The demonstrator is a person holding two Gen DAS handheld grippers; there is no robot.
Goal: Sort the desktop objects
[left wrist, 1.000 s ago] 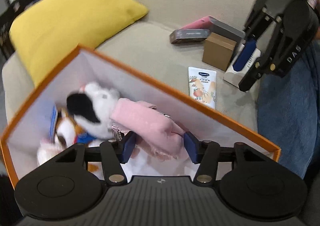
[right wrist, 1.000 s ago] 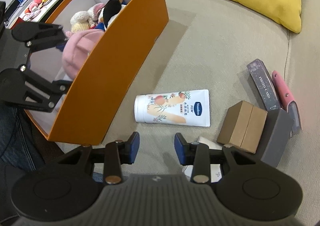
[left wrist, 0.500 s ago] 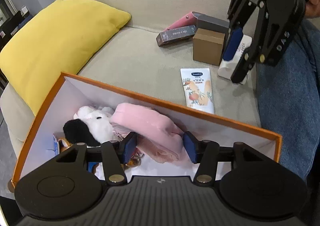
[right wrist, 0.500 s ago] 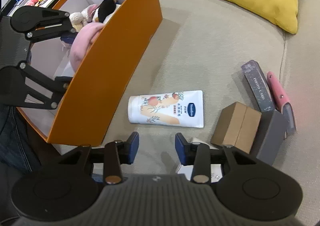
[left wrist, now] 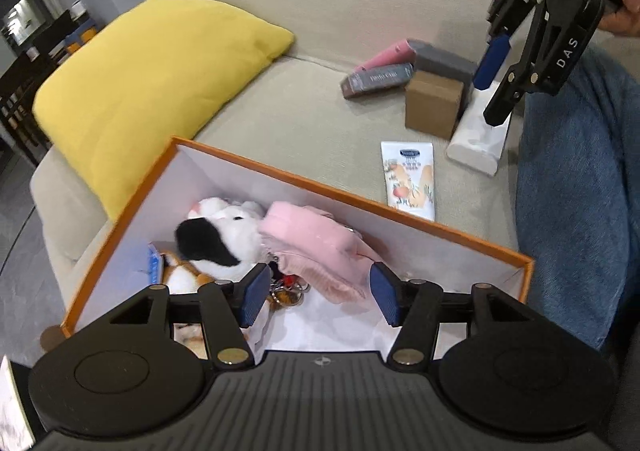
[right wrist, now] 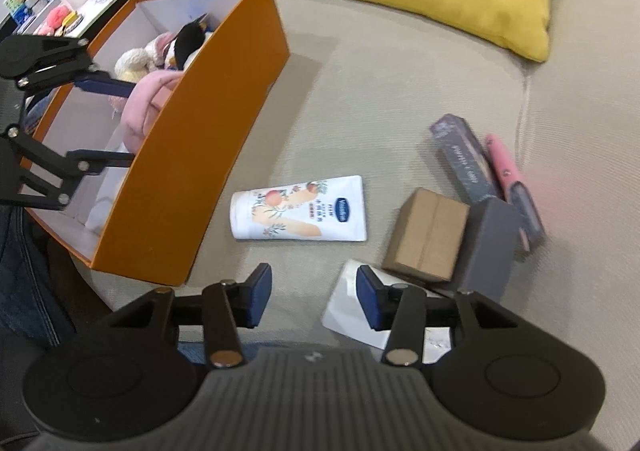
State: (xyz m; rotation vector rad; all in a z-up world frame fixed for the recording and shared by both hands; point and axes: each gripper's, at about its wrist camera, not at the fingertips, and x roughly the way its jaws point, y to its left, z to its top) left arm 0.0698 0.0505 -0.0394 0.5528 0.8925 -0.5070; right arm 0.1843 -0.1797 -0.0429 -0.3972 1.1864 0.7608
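Since a second ago both views have pulled back from the orange box point(right wrist: 192, 179); left hand-held gripper point(left wrist: 318, 299) and right hand-held gripper point(right wrist: 314, 297) hang apart, empty. Beside that box lies the lotion tube point(right wrist: 298, 209), likely light, squashy and slick, best pinched across its flat middle.

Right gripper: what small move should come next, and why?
Probably lower the right gripper, open and empty, onto the white box just under it. That box and the lotion tube lie outside the orange box.

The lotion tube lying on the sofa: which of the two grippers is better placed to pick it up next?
The right gripper. It is open and hangs just short of the lotion tube. The left gripper, also open, is over the orange box, whose wall stands between it and the tube.
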